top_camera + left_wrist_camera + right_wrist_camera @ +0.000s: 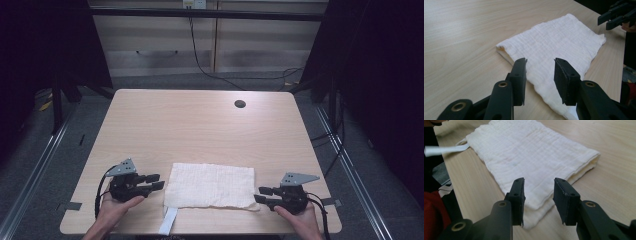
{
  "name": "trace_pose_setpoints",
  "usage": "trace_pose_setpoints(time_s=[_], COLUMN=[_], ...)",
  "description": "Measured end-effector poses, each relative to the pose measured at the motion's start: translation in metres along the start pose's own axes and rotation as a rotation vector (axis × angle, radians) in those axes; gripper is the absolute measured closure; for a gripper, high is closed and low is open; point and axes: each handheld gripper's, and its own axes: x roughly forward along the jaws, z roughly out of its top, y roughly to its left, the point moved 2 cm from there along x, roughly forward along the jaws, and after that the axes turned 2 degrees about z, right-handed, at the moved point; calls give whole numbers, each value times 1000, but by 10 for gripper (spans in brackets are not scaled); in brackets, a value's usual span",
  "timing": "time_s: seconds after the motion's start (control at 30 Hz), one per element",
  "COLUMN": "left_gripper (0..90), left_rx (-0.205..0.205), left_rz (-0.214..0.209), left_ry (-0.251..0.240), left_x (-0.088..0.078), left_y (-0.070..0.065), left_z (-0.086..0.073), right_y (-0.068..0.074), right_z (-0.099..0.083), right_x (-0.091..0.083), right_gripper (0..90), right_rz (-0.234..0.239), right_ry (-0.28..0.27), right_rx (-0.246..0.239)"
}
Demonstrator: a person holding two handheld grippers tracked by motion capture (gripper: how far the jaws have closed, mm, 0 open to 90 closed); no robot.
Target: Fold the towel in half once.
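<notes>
Pale wood runs under everything we do: a light table [200,120] with a small round hole [240,104] toward its far edge. Nearest us, our left gripper [156,181] and right gripper [263,194] rest on the table at either short end of a folded white cloth [210,186], jaws parted and holding nothing. The cloth lies flat near our edge of the table, between the two grippers, its long axis running left to right across us. A white strap [168,221] trails from its near left corner toward the table edge. We judge the main risk to be pinching only the top layer, since the folded layers at each end are thin and stacked, or snagging the strap, which would drag the cloth askew.
</notes>
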Motion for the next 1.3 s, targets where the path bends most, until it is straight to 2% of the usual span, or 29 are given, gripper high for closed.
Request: trace_pose_setpoints(time_s=[0.13,0.3,0.47,0.53,0.6,0.7,0.77,0.87,0.93,1.0,1.07,1.17,1.3], left_gripper=[645,666,680,691,704,716,717,716,716,717,717,722,722], left_rx=[21,21,35,35,29,47,43,44,43,48,42,46,42], left_rz=[-8,-17,-2,6,8,17,18,23,27,48,44,48,41], left_ry=[18,44,88,97,110,142,145,155,153,149,150,150,149], left_x=[12,37,53,56,59,62,63,63,64,63,64,64,64], left_y=[0,5,6,7,9,9,9,10,10,10,10,10,11], left_z=[8,21,15,14,12,8,7,5,4,4,4,3,3], right_y=[-8,-22,-38,-43,-48,-55,-59,-64,-67,-67,-69,-71,-70], right_z=[11,28,40,42,44,44,44,45,46,46,45,42,38], right_x=[3,13,23,27,31,36,39,44,47,50,52,54,60], right_gripper=[648,652,651,650,647,634,630,626,628,632,640,640,631], right_rz=[-10,-27,-38,-34,-43,-68,-79,-75,-64,-55,-64,-58,-54], right_ry=[-19,-29,-42,-52,-43,-18,0,22,29,25,20,33,51], right_rx=[-3,-2,12,33,36,32,30,44,32,47,32,46,40])
